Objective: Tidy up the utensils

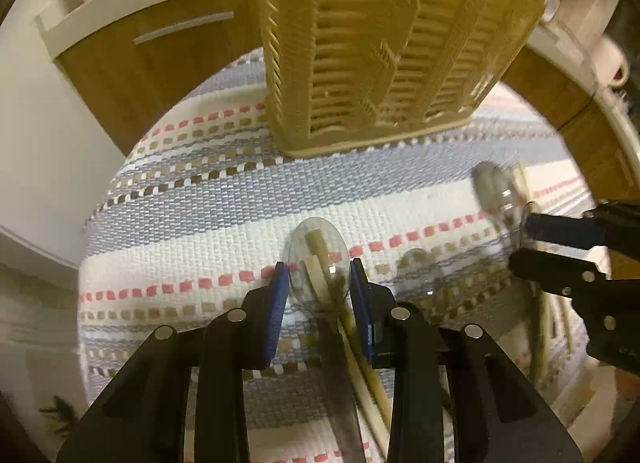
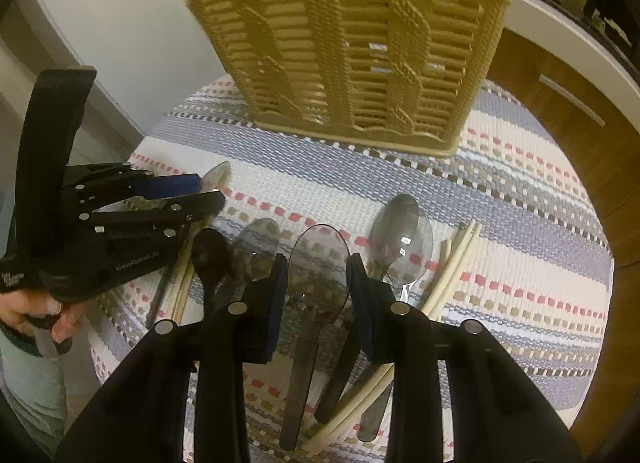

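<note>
Left wrist view: the left gripper (image 1: 320, 283) points down at a striped woven mat (image 1: 200, 223), its blue pads (image 1: 280, 295) narrowly apart. A clear plastic spoon (image 1: 319, 259) has its bowl between them at frame centre, handle running down toward the camera with a pale chopstick (image 1: 368, 375) beside it. Whether the pads press the bowl cannot be told. A tan woven-pattern basket (image 1: 380, 43) stands at the top. At right, the right gripper (image 1: 520, 247) is blurred beside more clear spoons (image 1: 496, 191).

Right wrist view: the right gripper (image 2: 318, 283) is partly open, its pads flanking the bowl of a smoky clear spoon (image 2: 318, 263) lying on the mat (image 2: 520, 223); contact is unclear. More spoons (image 2: 400, 239) and chopsticks (image 2: 452, 267) lie right of it, a dark spoon (image 2: 210, 251) left. The basket (image 2: 352, 43) is at the top. The left gripper (image 2: 212, 191), held by a hand (image 2: 36, 311), sits at left.
</note>
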A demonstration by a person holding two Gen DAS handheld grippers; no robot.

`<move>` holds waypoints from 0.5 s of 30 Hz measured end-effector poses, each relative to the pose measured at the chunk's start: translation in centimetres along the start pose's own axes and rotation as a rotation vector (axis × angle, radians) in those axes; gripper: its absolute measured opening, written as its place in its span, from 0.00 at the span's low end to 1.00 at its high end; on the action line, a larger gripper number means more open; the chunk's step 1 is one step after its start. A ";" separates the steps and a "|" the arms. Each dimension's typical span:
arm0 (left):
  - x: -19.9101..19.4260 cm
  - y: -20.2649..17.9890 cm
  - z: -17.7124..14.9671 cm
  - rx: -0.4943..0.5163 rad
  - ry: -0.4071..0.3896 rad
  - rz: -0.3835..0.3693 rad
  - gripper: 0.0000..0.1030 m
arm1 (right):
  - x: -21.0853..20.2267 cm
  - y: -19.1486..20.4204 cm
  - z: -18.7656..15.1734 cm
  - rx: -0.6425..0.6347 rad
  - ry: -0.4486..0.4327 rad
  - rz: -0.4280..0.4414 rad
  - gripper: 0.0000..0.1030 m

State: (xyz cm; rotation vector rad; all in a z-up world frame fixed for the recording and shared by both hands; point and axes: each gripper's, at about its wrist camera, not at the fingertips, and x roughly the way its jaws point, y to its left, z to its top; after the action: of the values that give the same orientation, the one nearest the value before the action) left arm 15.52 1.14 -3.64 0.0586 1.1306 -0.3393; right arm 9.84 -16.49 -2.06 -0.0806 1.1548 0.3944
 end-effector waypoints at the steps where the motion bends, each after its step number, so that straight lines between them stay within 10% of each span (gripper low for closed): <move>1: -0.5 0.5 -0.4 -0.003 -0.023 -0.022 0.28 | -0.4 0.1 -0.1 -0.007 -0.010 0.002 0.27; 15: -10.6 0.8 -1.6 -0.045 -0.368 -0.293 0.28 | -10.2 0.3 -0.8 -0.023 -0.312 0.124 0.27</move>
State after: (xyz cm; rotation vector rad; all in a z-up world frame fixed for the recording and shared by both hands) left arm 10.36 4.78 5.08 -0.2042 0.7791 -0.5610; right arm 5.50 -19.11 6.82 0.0318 0.8492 0.5110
